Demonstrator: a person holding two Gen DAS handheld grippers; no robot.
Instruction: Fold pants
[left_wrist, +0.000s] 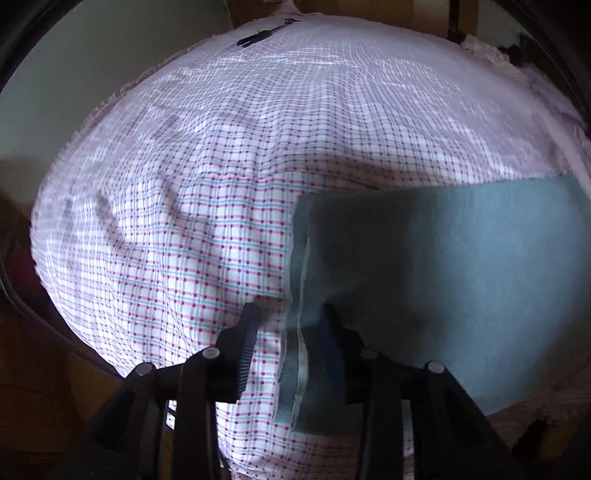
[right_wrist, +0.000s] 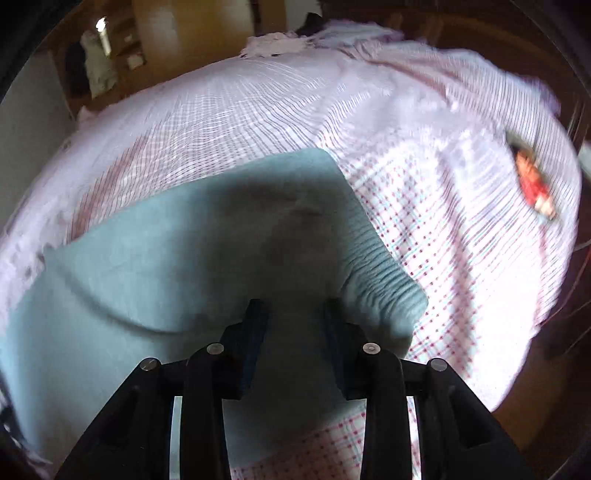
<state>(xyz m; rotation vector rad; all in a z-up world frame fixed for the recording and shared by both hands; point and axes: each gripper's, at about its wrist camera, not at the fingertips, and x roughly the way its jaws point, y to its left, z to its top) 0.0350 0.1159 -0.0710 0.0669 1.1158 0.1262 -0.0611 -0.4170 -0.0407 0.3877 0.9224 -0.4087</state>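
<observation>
Teal pants (left_wrist: 443, 277) lie folded on a checked bedsheet (left_wrist: 184, 221), at the right of the left wrist view. Their layered hem edge (left_wrist: 295, 350) runs down between the fingers of my left gripper (left_wrist: 291, 317). Its jaws stand open, and the left finger is clear of the cloth. In the right wrist view the pants (right_wrist: 184, 240) spread to the left, with the ribbed elastic waistband (right_wrist: 384, 273) at the right. My right gripper (right_wrist: 294, 314) is shut on a bunch of the teal cloth beside the waistband.
The checked sheet (right_wrist: 443, 221) covers a bed that fills both views. A small black object (left_wrist: 258, 37) lies at the far edge. A red and white item (right_wrist: 533, 184) rests on the sheet at the right. Wooden furniture (right_wrist: 166, 37) stands behind the bed.
</observation>
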